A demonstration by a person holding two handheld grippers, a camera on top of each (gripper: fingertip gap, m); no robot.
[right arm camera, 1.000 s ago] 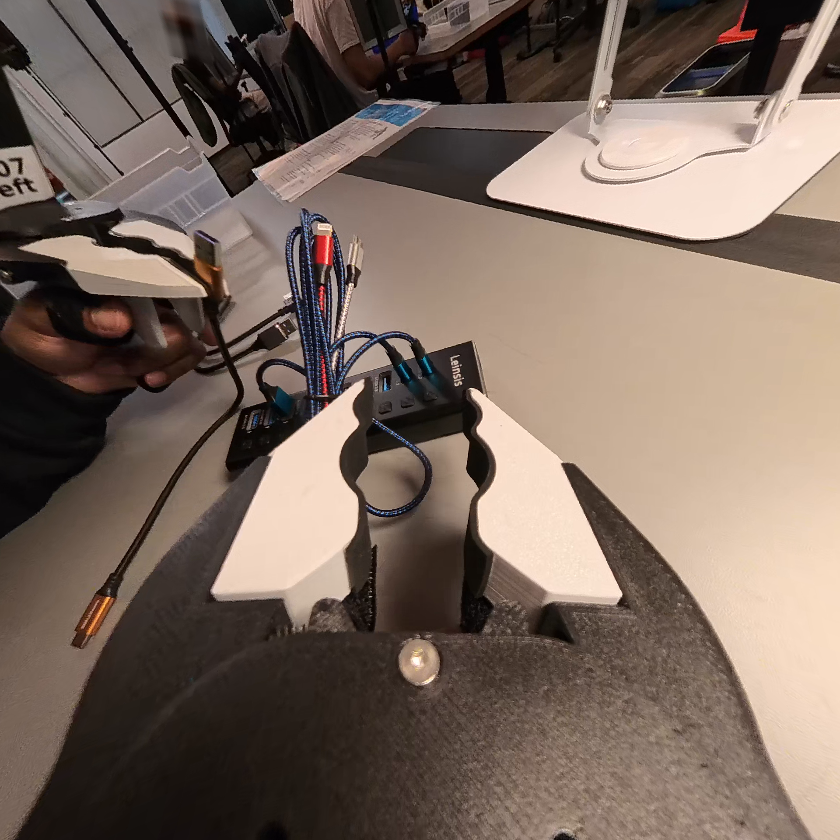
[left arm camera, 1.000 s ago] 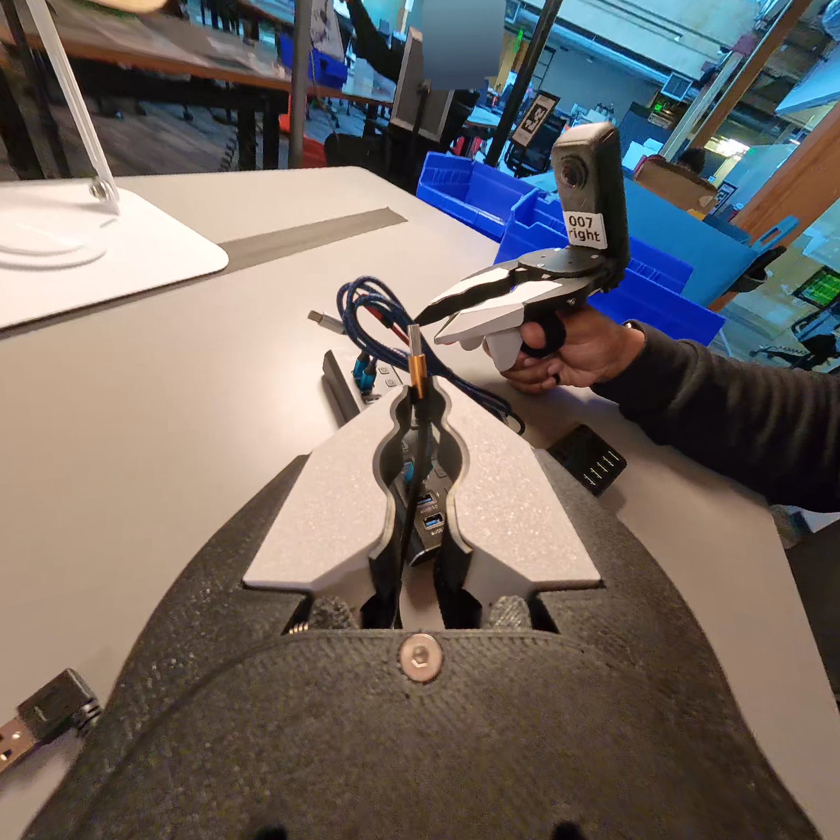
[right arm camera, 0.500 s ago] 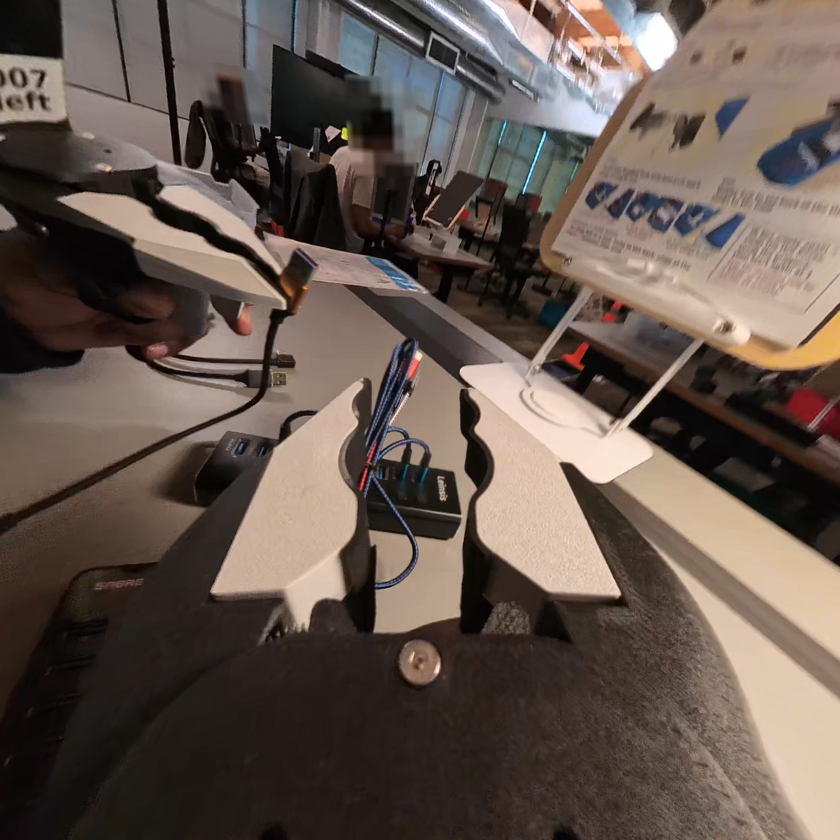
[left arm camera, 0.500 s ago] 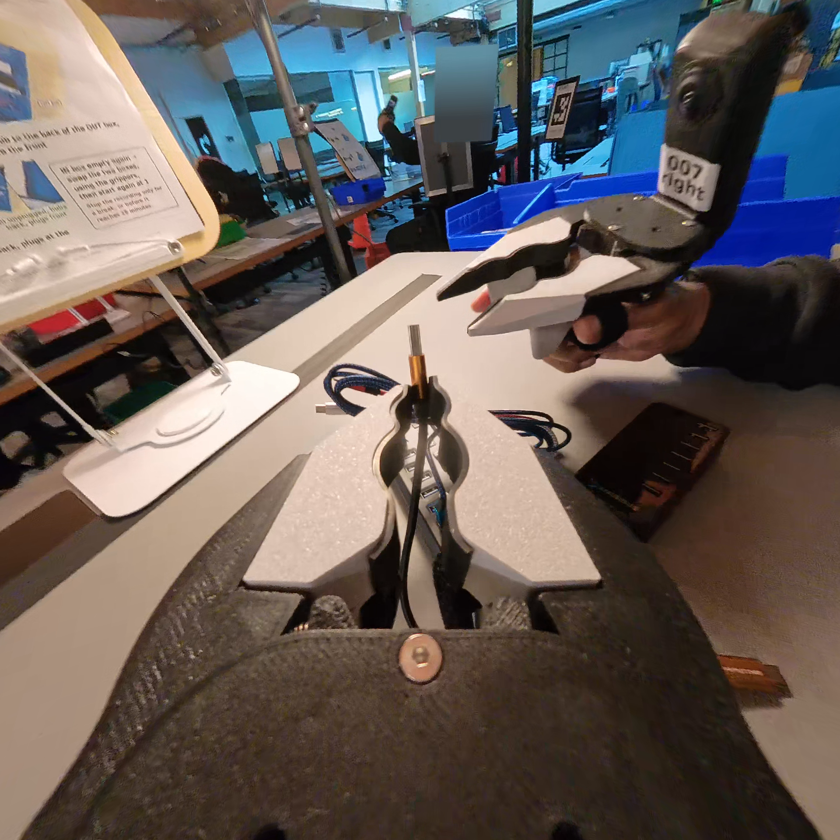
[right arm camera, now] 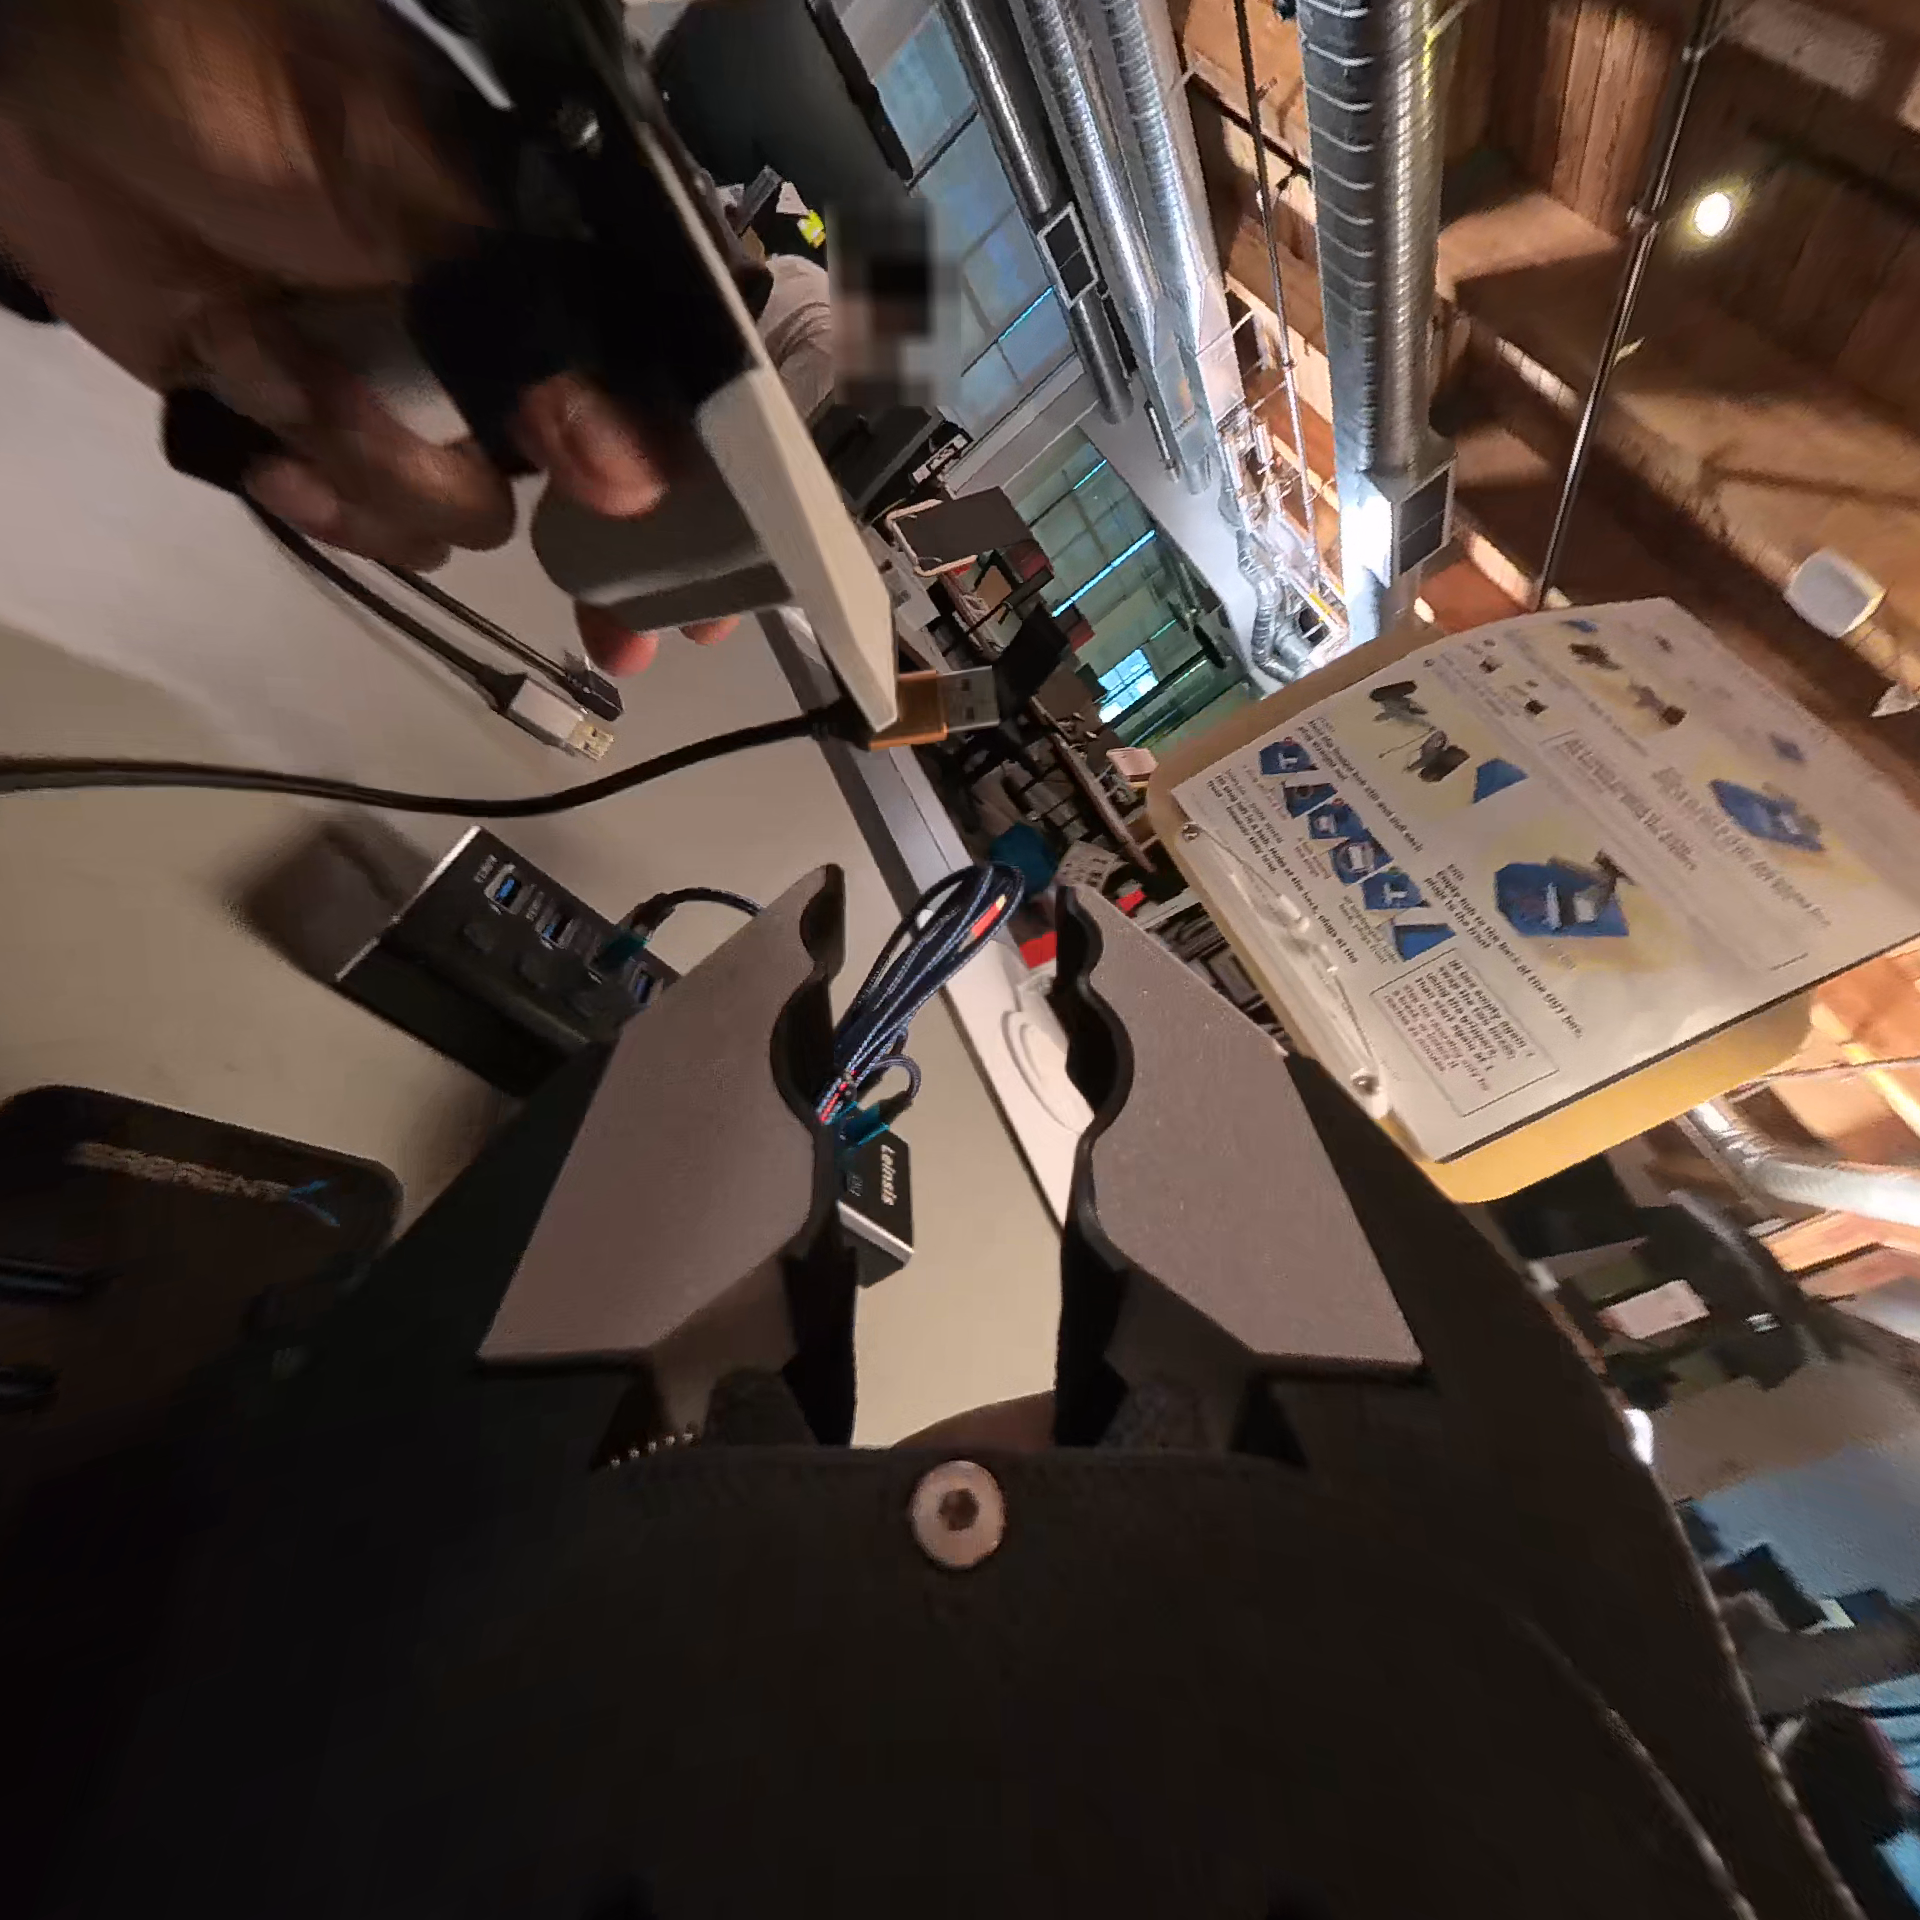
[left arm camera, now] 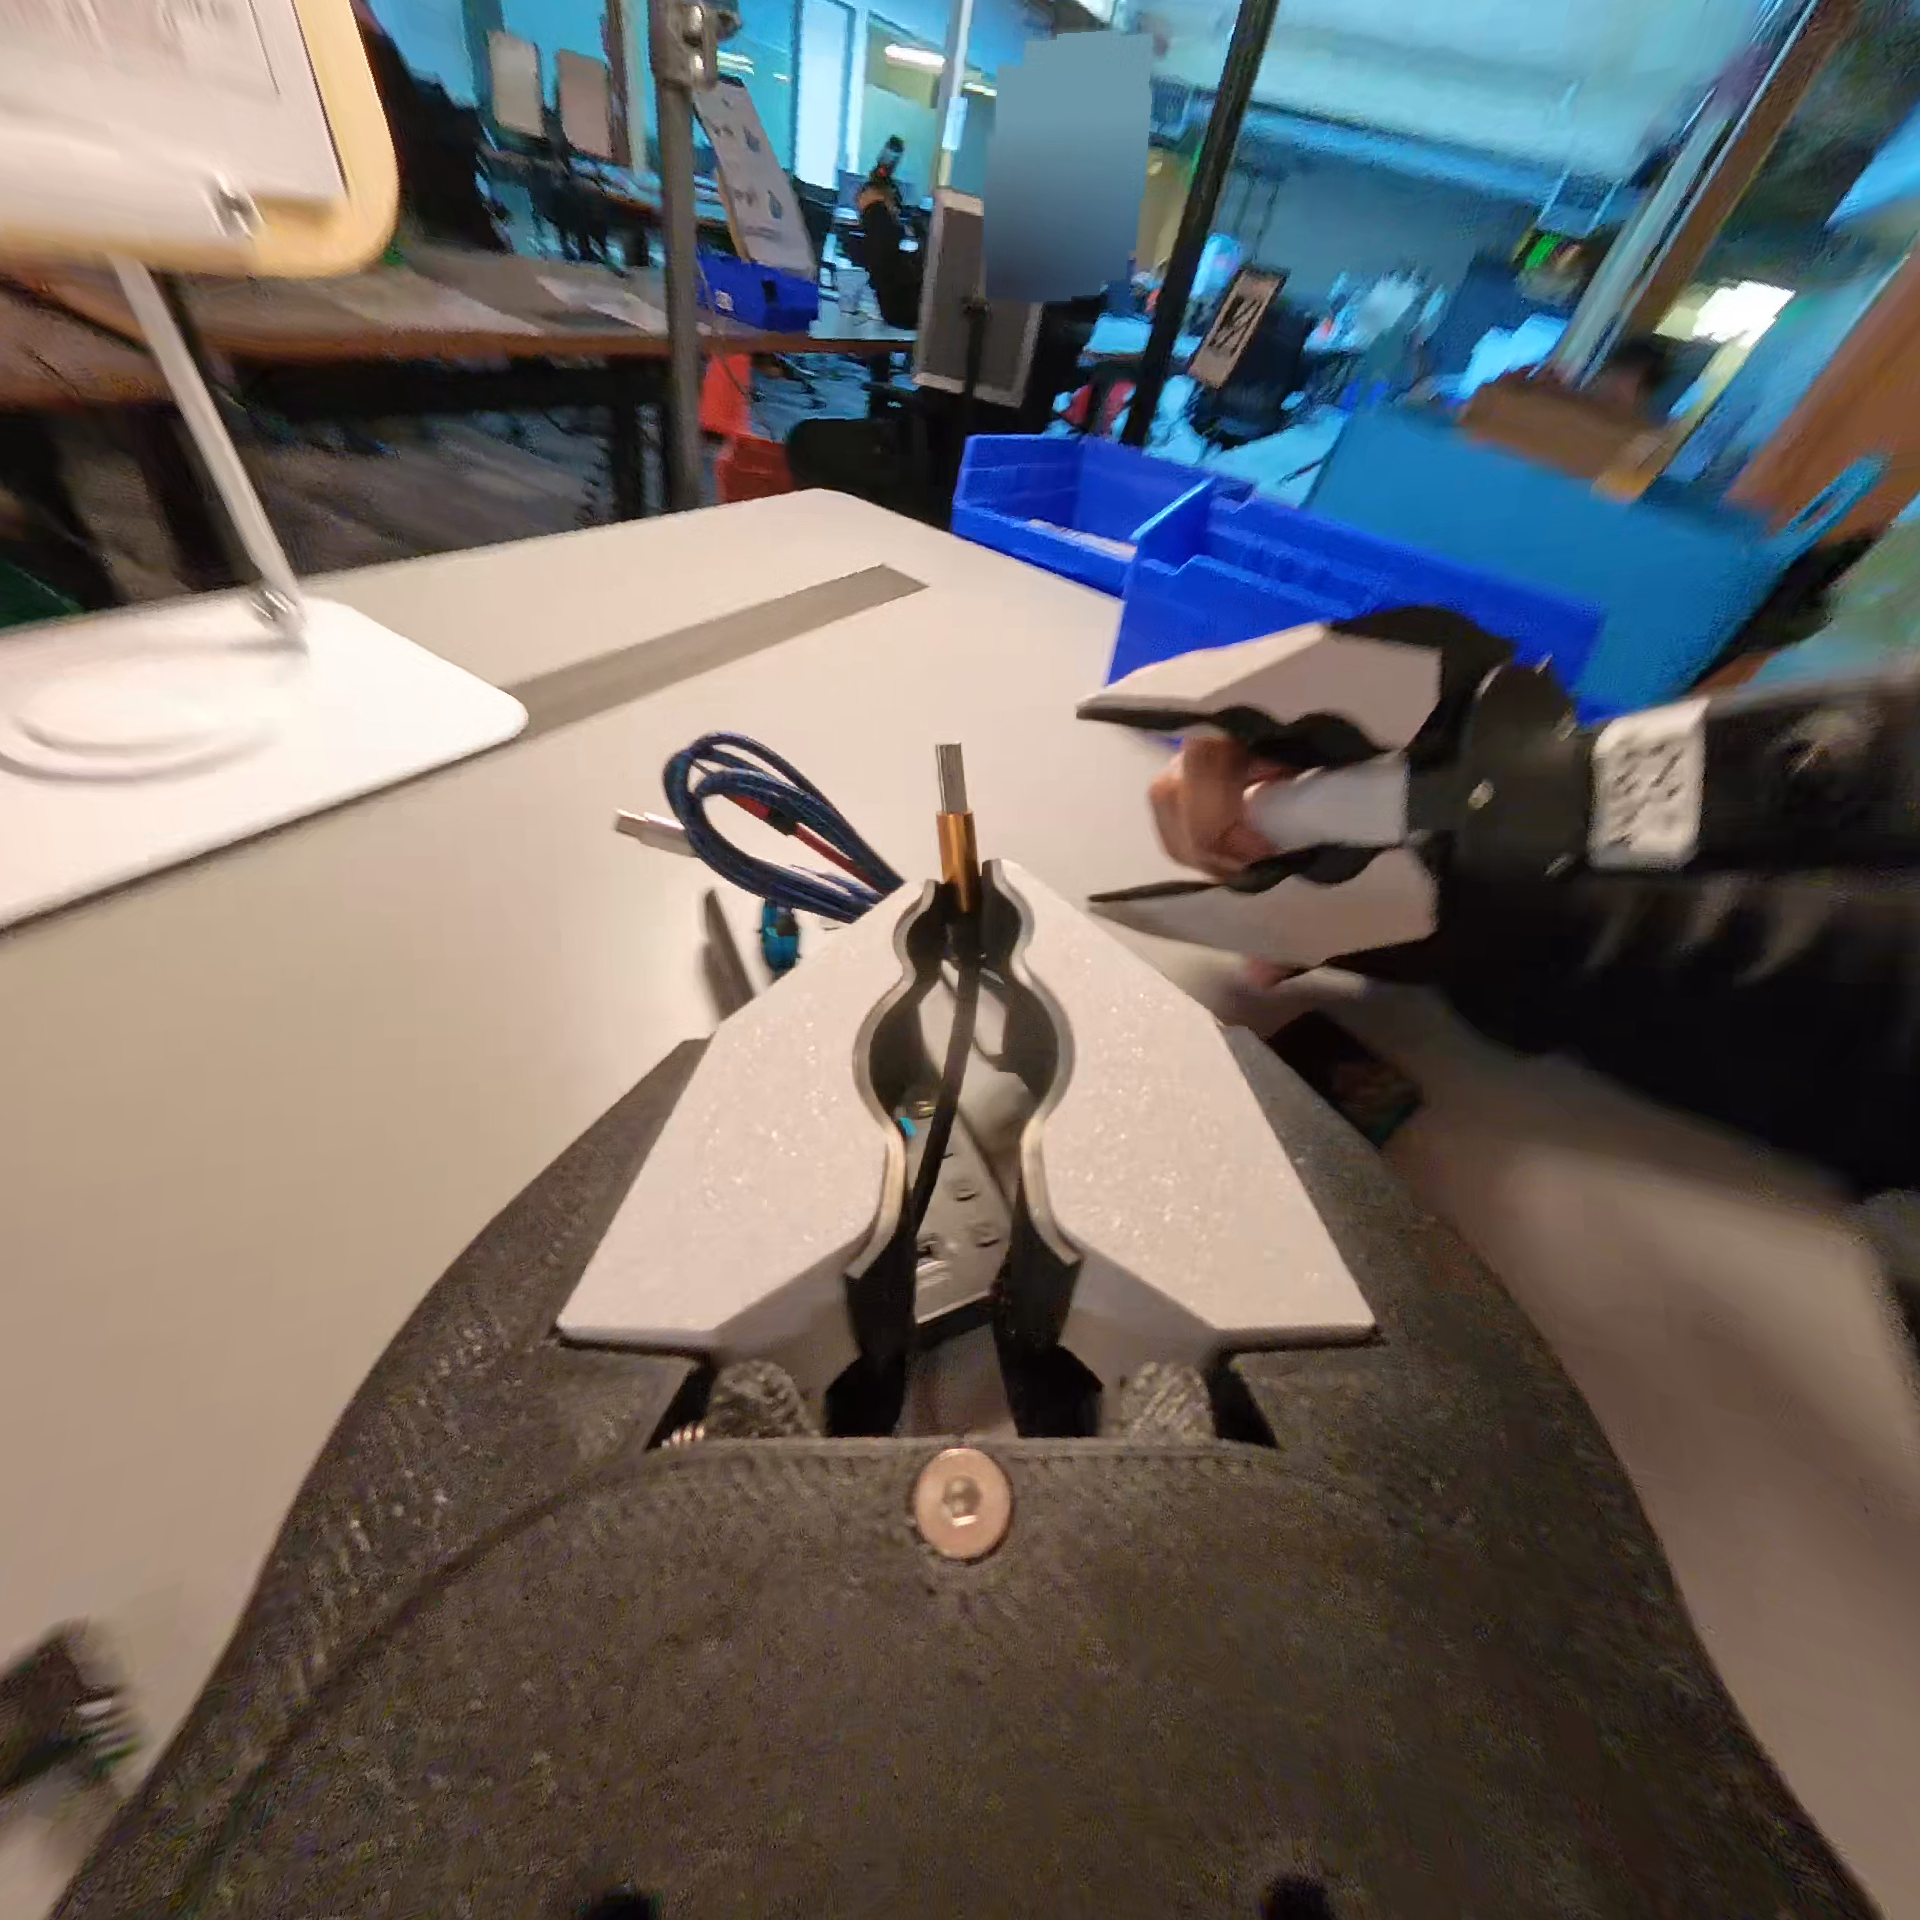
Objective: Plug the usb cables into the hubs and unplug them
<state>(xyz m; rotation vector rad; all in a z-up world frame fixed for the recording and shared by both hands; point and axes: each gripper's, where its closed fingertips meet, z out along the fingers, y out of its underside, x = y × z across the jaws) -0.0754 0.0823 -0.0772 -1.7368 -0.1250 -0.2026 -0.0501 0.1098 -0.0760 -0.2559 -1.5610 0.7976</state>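
The left gripper [left arm camera: 958, 883] is clamping the orange-collared USB plug [left arm camera: 954, 831] at its tips; the right gripper [right arm camera: 951, 914], jaws apart and empty, should be closing squarely on that plug ahead.

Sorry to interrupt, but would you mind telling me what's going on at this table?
A person holds a gripper in each hand. The left gripper is shut on a black cable's USB plug, held in the air. The right gripper is open and empty, tilted sideways. The black USB hub with blue cables lies below.
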